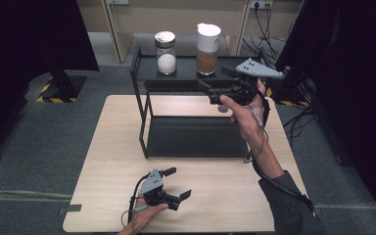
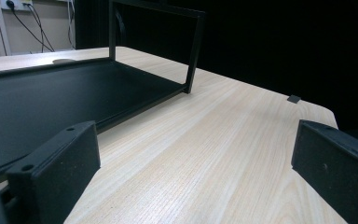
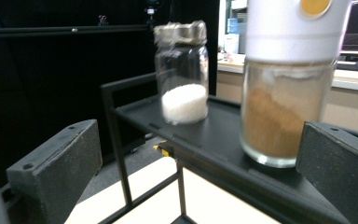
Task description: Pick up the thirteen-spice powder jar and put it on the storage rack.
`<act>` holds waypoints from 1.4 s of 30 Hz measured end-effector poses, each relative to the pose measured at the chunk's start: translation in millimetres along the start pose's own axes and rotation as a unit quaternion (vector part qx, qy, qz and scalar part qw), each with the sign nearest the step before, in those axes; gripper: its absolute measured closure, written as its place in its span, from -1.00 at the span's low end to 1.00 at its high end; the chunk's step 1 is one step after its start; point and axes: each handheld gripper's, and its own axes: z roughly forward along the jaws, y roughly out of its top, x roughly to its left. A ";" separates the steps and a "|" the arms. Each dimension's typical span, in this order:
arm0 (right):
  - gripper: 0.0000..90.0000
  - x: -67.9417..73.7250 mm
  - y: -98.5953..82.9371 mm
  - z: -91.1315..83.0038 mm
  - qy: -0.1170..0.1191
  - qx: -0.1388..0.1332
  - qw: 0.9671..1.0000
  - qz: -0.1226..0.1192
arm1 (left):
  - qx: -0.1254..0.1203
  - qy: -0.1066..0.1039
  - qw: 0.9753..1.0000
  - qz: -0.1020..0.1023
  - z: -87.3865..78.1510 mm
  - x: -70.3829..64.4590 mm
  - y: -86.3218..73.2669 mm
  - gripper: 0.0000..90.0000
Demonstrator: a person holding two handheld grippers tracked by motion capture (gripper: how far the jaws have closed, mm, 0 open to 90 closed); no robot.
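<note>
A pale wooden table [image 1: 112, 161] stands on grey carpet, dark curtains to either side, with a black two-tier shelf rack [image 1: 142, 98] toward its far edge. The right gripper [image 1: 214, 92] is raised level with the rack's upper tier, jaws spread wide and holding nothing, pointed leftward along that tier. Straight ahead of it in the right gripper view stands the brown-powder jar [image 3: 279, 102] with its white lid, upright, just beyond the jaw tips and slightly toward the right jaw; its long axis is vertical, so the jaws would likely close on its glass sides. Farther along the tier, apart from it, stands the white-powder jar [image 3: 182, 79], metal-lidded and about a third full, though motion blur softens its outline. The brown jar looks roughly half full. The left gripper [image 1: 178, 182] rests low on the near table, also spread and unloaded, well apart from both jars, facing the rack's lower tray [image 2: 42, 102].
</note>
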 end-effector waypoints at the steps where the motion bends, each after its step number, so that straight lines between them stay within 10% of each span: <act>1: -0.99 0.2 -2.8 -1.6 0.003 0.001 1.000 0.000 | 0.000 0.000 1.000 0.000 0.0 0.0 0.1 -0.99; 42: -0.99 9.6 -92.2 -63.3 0.022 0.005 1.000 -0.008 | -0.001 0.005 1.000 -0.002 -0.9 0.6 -0.2 -0.99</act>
